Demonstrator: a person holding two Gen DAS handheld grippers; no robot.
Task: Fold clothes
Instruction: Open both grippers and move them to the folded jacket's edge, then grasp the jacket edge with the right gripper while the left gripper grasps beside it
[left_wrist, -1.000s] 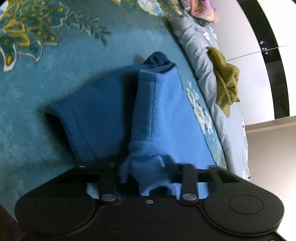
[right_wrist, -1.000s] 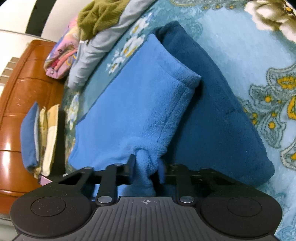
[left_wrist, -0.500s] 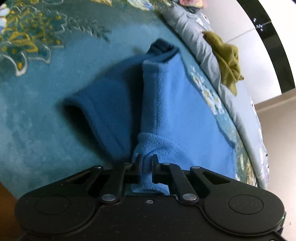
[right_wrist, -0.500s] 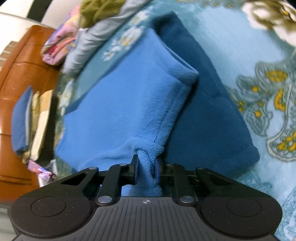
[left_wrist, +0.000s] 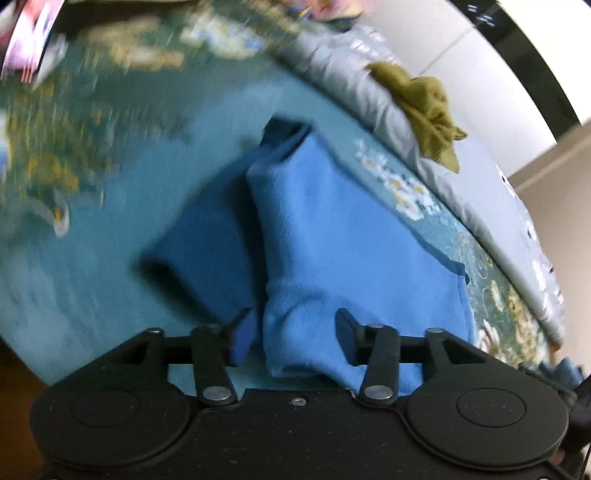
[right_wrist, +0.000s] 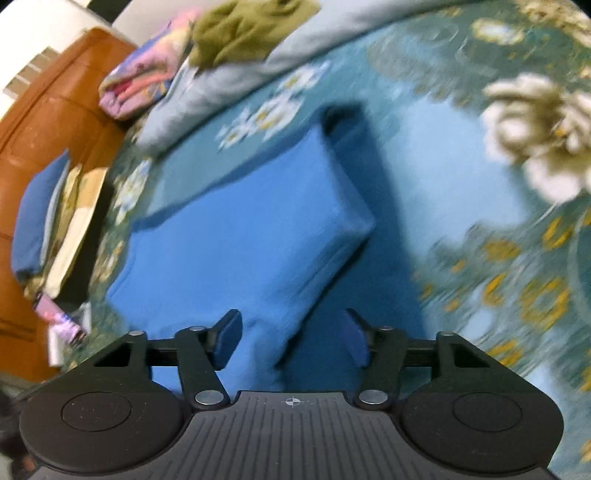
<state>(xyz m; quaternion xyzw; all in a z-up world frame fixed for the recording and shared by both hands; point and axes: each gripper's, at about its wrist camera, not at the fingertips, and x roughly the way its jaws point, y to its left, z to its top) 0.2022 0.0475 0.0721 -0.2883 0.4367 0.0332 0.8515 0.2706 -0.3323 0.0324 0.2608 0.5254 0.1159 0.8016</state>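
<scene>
Left wrist view: your left gripper tilts down, jaws just opened, the fleece lying slack between them on the bedspread. It's soft and light; pinch a hem corner.

Right wrist view: the right gripper has likewise just opened, seemingly clear of the near fold.

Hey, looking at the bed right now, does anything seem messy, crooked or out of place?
Mostly tidy. The blue fleece garment lies folded on the teal bedspread, though its folded-over flap sits at a slant. An olive green garment lies crumpled, unfolded, on the grey quilt. Both tongs have just opened, pads clear of the fleece.
</scene>
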